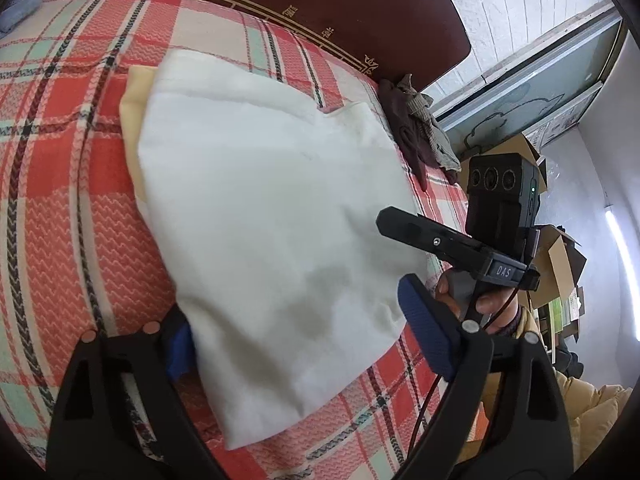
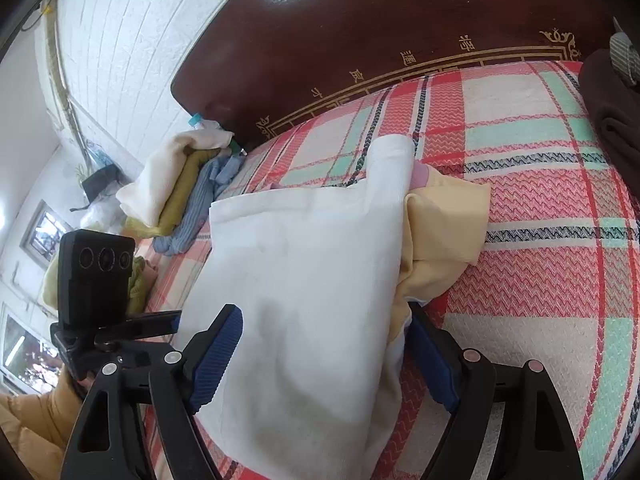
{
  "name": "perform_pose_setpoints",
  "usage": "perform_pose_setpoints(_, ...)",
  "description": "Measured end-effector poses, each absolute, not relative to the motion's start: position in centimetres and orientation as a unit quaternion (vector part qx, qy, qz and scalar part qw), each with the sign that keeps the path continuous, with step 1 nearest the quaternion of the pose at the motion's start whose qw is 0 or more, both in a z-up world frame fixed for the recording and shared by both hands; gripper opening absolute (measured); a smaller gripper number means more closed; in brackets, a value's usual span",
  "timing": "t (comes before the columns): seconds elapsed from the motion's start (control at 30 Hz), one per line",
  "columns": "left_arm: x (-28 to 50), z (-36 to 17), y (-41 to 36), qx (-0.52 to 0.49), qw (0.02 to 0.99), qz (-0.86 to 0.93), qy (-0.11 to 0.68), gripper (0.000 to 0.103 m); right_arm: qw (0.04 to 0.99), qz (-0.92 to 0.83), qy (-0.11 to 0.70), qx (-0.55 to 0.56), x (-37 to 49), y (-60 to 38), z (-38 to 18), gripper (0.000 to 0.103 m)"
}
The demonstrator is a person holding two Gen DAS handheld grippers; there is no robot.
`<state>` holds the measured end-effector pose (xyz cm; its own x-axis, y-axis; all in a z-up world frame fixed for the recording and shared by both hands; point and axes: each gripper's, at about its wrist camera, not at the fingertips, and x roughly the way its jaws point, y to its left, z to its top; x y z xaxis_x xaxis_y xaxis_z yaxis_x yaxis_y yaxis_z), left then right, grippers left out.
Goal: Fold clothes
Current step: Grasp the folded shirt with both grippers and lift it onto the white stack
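Straddling the folded white garment [image 1: 272, 216] below the gold-lettered headboard [image 1: 360, 8], both the left gripper [image 1: 304, 344] and "DAS"-labelled right gripper [image 2: 324, 356] stand spread wide.

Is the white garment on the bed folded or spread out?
Folded. The white garment lies as a compact rectangle on the plaid bedcover, with a yellow layer showing beneath one edge.

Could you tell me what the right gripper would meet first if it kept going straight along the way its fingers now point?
Most likely the white garment: it already lies between the open fingers of the right gripper. Beyond it comes the yellow cloth on the plaid bedspread, though depth is unclear.
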<state>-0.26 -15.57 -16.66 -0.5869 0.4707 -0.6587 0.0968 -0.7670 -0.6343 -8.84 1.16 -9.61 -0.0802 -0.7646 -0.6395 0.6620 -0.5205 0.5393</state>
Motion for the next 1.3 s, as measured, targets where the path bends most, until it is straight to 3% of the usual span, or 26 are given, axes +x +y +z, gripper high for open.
perform_pose_setpoints(0.07,-0.2,-16.6,-15.6,-0.442,0.102,0.834,-0.315,0.081,0.481,-0.740,-0.035,0.469,-8.5,0.7,-9.5,0.075)
perform_pose_setpoints(0.1,-0.3,-16.7,-15.7,-0.446,0.093,0.834,-0.311,0.067,0.478,-0.742,-0.027,0.469,-8.5,0.6,-9.5,0.068)
perform_pose_setpoints(0.13,-0.3,-16.8,-15.9,-0.451,0.085,0.833,-0.308,0.050,0.474,-0.743,-0.023,0.472,-8.7,0.6,-9.7,0.049)
perform_pose_setpoints(0.17,-0.3,-16.9,-16.2,-0.458,0.076,0.831,-0.306,0.041,0.471,-0.741,-0.025,0.478,-9.0,0.7,-9.8,0.030)
perform_pose_setpoints(0.2,-0.2,-17.1,-16.6,-0.465,0.067,0.828,-0.305,0.027,0.472,-0.734,-0.035,0.487,-9.4,0.9,-10.1,0.028)
perform_pose_setpoints(0.33,0.0,-17.3,-17.5,-0.468,0.064,0.817,-0.331,0.016,0.480,-0.708,-0.084,0.512,-10.4,1.5,-10.5,0.017)
perform_pose_setpoints(0.53,0.2,-15.4,-18.9,-0.446,0.089,0.806,-0.378,0.013,0.514,-0.663,-0.186,0.512,-10.8,2.4,-8.6,0.013)
perform_pose_setpoints(0.83,1.6,-7.0,-22.2,-0.409,0.082,0.843,-0.340,0.013,0.562,-0.658,-0.194,0.462,-9.9,-0.6,-0.9,0.013)
perform_pose_setpoints(1.3,6.1,8.6,-38.7,-0.327,-0.085,0.909,-0.244,0.013,0.657,-0.618,-0.213,0.376,-10.9,-20.5,11.6,0.013)
